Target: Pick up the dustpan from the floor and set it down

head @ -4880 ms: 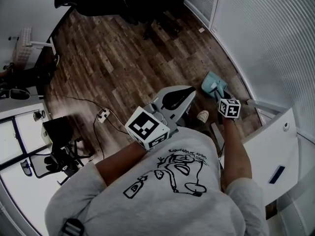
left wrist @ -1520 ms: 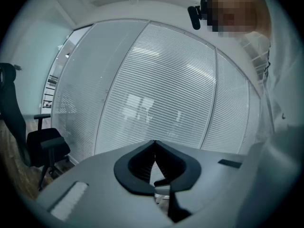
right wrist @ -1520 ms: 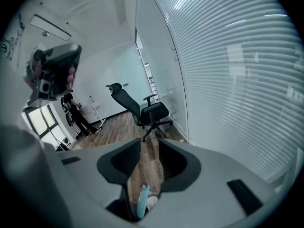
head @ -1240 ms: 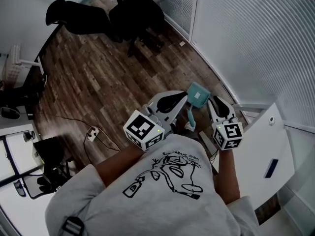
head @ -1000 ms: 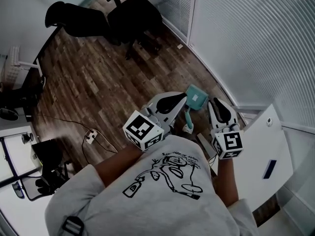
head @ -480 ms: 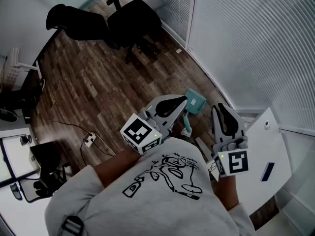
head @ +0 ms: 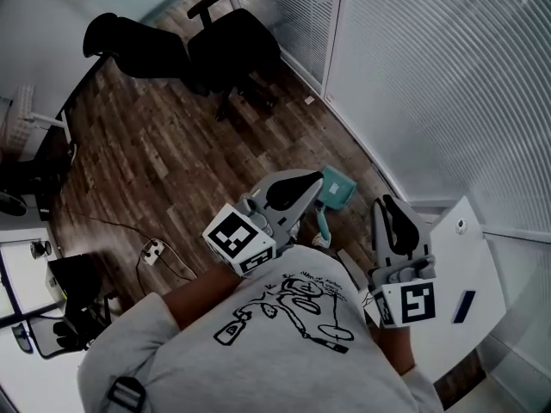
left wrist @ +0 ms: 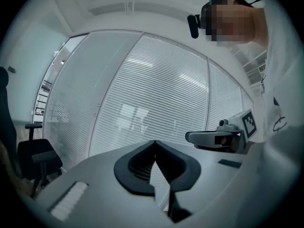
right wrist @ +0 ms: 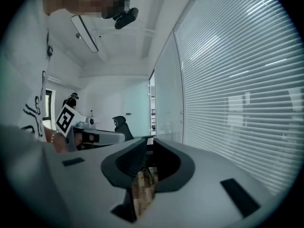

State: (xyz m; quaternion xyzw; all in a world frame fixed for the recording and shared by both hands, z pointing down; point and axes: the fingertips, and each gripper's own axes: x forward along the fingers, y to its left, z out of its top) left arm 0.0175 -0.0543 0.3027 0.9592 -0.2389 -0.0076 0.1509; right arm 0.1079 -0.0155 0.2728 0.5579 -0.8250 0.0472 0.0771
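The dustpan is blue-green, and the floor is brown wood planks with darker and lighter streaks. The left gripper and the right gripper are light grey with black jaws, and each has a white cube with black squares. The chairs are black, the blinds are white with thin stripes, and the shirt is grey with a black drawing

Dustpan on floor, close against the blinds wall at right. Office chairs far behind it. Power strip on floor, near left.
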